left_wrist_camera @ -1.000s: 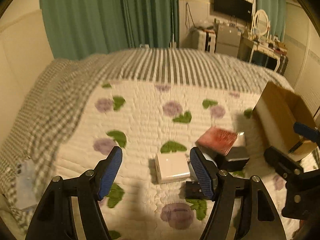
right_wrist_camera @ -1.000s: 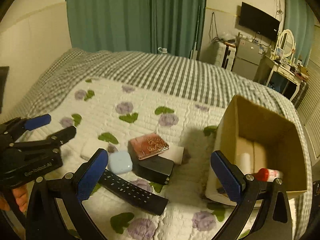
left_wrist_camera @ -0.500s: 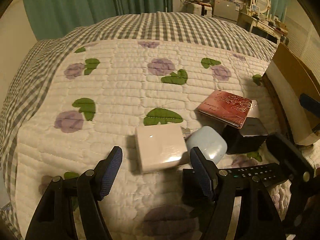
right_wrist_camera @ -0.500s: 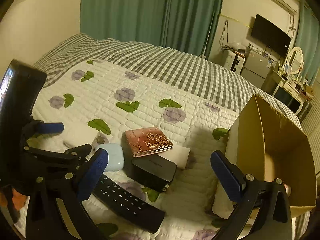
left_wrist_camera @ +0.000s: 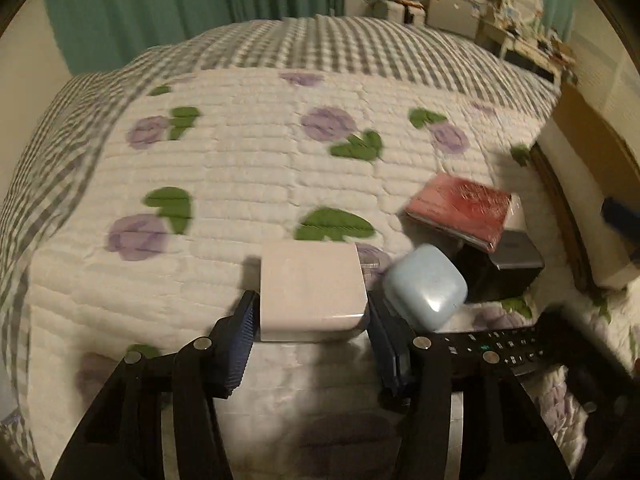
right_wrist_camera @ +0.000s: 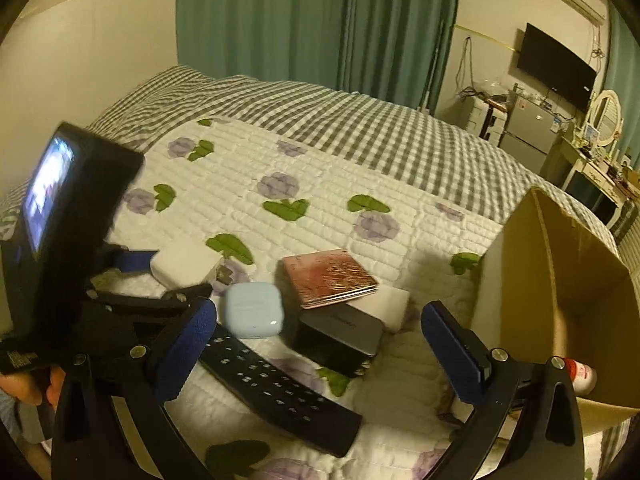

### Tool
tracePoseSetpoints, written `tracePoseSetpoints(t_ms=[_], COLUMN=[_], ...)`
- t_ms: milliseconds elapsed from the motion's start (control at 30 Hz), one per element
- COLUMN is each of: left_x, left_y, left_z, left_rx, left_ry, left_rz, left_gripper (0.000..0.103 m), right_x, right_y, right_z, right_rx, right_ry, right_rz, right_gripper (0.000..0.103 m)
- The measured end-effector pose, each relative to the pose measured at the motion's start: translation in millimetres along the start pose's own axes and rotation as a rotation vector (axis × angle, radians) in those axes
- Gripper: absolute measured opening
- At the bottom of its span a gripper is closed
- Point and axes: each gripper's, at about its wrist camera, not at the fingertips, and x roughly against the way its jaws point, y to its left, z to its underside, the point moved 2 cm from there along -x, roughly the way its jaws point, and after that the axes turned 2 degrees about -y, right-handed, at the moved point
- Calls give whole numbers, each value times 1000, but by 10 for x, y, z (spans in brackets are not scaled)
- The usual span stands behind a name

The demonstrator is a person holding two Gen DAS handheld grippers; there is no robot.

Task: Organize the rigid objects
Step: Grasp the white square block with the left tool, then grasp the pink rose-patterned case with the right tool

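A white power adapter (left_wrist_camera: 312, 288) lies on the flowered quilt (left_wrist_camera: 248, 184). My left gripper (left_wrist_camera: 310, 324) is open, its blue pads on either side of the adapter's near end, not clearly pressing it. The adapter also shows in the right wrist view (right_wrist_camera: 186, 266). Right of it lie a light-blue earbud case (left_wrist_camera: 426, 286), a black remote (right_wrist_camera: 276, 390), a black box (right_wrist_camera: 338, 338) and a red booklet (right_wrist_camera: 330, 278) on a white box (right_wrist_camera: 382, 306). My right gripper (right_wrist_camera: 316, 344) is open and empty above the remote and black box.
An open cardboard box (right_wrist_camera: 560, 296) stands at the right on the bed, with a red-capped bottle (right_wrist_camera: 580, 374) inside. The checked bedspread (right_wrist_camera: 360, 128) lies beyond the quilt. Green curtains (right_wrist_camera: 312, 20), a TV and a dresser stand at the back.
My left gripper has dropped and moved forward, so its fingers now flank the white adapter. My right gripper has shifted slightly; the objects have not moved.
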Motion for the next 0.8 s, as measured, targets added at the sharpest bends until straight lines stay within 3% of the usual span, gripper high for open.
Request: tracePoseSetpoints(t_ms=[167, 467, 633, 733, 800], left_x=[124, 204, 208, 215, 216], left_y=[202, 318, 337, 330, 321], left_z=[-63, -108, -109, -113, -112], left_rx=[38, 64, 73, 68, 66], left_ry=[-40, -77, -82, -87, -89], left_rz=[-15, -2, 6, 3, 1], left_gripper=[53, 52, 52, 52, 52], right_x=[-228, -946, -1215, -1287, -1288], right_y=[65, -14, -42, -88, -82], right_z=[-79, -251, -248, -221, -209], right_rx=[31, 87, 86, 61, 65], right_ry=[39, 192, 258, 290, 292], right_rz=[-11, -9, -22, -32, -40], right_gripper=[103, 101, 92, 80, 77])
